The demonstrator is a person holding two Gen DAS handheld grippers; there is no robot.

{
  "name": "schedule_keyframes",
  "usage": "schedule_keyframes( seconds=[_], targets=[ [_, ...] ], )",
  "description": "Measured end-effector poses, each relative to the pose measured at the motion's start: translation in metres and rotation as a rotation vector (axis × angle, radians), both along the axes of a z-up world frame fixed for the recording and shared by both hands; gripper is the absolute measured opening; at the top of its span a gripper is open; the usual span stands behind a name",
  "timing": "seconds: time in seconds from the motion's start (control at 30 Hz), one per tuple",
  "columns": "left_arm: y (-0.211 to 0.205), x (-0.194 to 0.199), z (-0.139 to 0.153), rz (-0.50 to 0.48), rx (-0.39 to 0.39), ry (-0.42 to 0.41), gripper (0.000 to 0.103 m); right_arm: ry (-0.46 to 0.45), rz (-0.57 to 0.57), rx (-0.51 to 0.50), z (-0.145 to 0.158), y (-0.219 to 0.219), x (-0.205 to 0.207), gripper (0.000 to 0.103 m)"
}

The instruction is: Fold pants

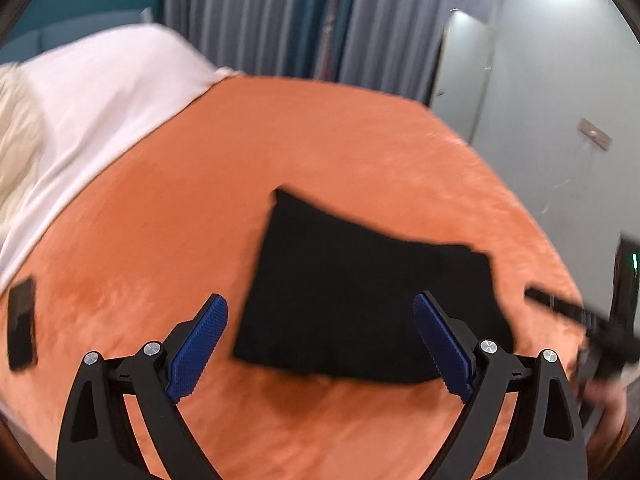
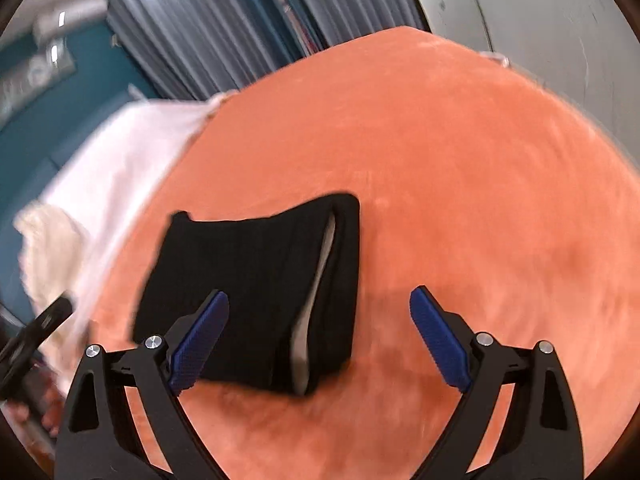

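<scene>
We see black pants (image 2: 248, 292) with a pale grey inner lining, lying on an orange bed cover (image 2: 460, 200). Beside it is a white sheet (image 1: 108, 112). Each claw (image 1: 320, 344) is black with blue, finely textured pads (image 1: 198, 346). The curtains (image 1: 260, 12) are grey-blue and striped by folds.

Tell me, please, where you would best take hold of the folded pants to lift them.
Grip the pants at the stacked edge where the pale lining shows, coming from the bare orange blanket side; the layers end together there, so one pinch likely catches them all.
</scene>
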State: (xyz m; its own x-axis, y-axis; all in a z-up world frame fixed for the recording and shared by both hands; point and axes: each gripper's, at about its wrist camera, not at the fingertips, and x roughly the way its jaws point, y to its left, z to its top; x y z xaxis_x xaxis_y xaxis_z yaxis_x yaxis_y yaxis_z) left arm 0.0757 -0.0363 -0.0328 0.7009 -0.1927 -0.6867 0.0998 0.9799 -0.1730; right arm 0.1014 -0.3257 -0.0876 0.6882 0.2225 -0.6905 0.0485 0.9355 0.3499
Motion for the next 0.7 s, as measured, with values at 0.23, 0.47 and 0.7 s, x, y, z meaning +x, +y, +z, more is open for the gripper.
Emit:
schedule_keyframes(
  seconds=[0.23,0.47,0.7],
  targets=[
    [0.052,-0.001,-0.039,0.078,0.026,0.068,0.092,0.15,0.084,-0.187,-0.042,0.056,0.06,0.029],
    [0.067,0.022,-0.044,0.075,0.002,0.051,0.092,-0.065,0.043,-0.238,0.045,0.056,0.058,0.009],
    [0.051,0.034,-0.064,0.013,0.042,0.082,0.092,0.088,-0.086,-0.164,-0.041,0.016,0.047,0.061]
  ],
)
